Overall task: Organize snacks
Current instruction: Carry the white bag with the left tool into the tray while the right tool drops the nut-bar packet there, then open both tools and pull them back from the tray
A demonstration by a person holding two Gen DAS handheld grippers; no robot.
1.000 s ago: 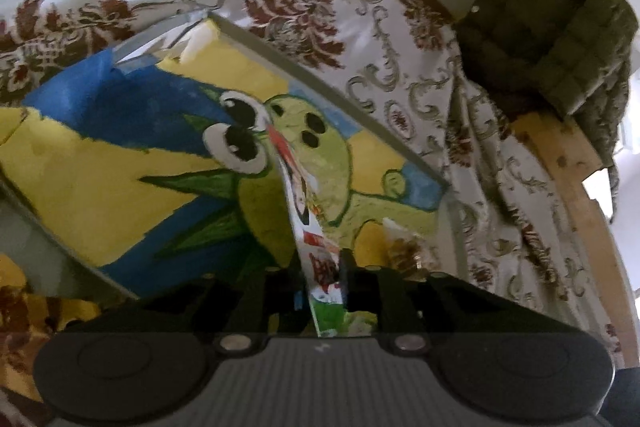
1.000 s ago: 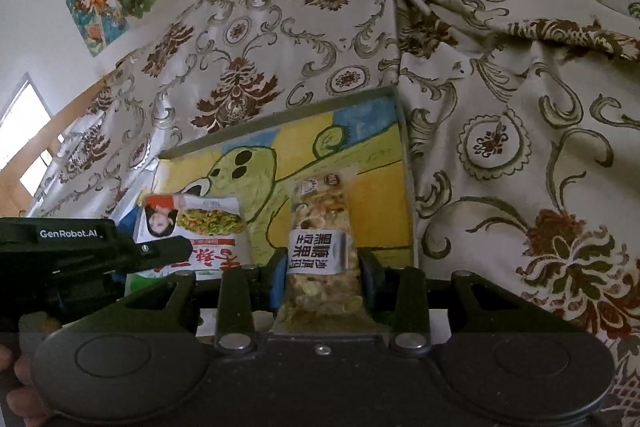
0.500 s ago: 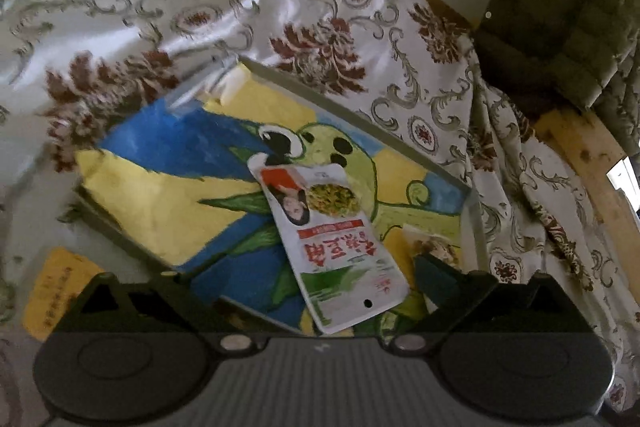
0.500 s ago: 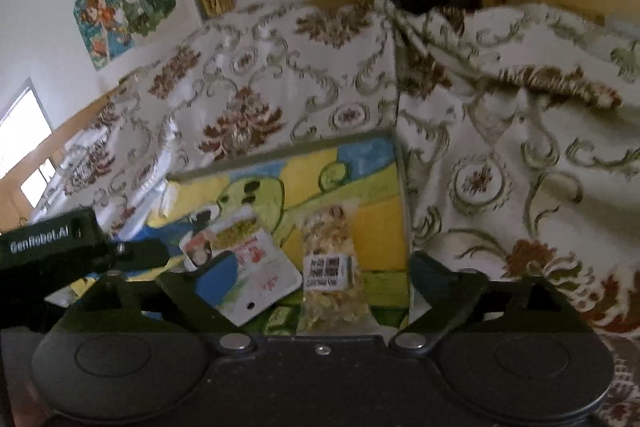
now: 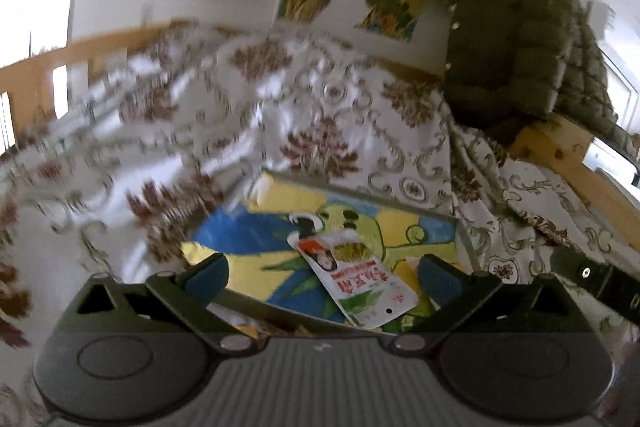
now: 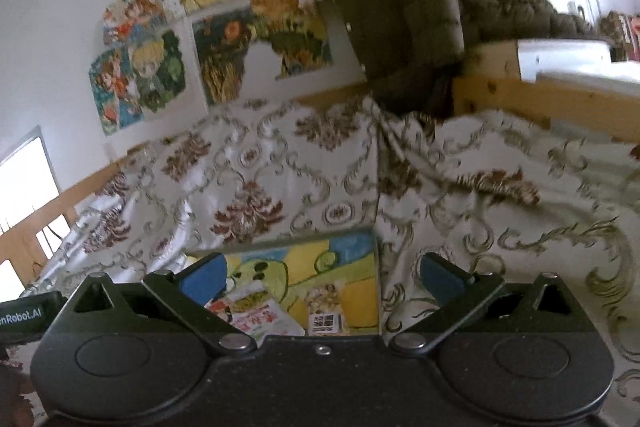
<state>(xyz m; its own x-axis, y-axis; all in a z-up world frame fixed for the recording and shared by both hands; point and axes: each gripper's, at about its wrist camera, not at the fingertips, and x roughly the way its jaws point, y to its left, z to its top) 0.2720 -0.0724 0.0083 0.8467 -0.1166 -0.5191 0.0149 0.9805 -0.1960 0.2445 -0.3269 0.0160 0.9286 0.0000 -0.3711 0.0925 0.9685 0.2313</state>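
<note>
Snack pouch (image 5: 356,277) (white and red, green band at the bottom, hang hole at its near end) lies flat in the tray (image 5: 360,191), on the painted cartoon liner, label up. Clear nut pack (image 6: 325,309) lies just beside it, toward the tray's right wall; whether the two touch I can't tell. Left gripper (image 5: 323,277) has just been opening and now stands fully spread with nothing between its fingers; same for the right gripper (image 6: 320,277), jaws just opened wide, empty, the nut pack lying below and apart from the pads. Step in hand reads as release done for both items, both claws clear of the tray. Next move, my guess: find any remaining snack and bring it to the free liner area left of the pouch (none visible in either view, so a search comes first). Tray sits on the floral bedcover (image 6: 248,187); a green quilted jacket (image 6: 400,7) hangs over the wooden frame behind.
</note>
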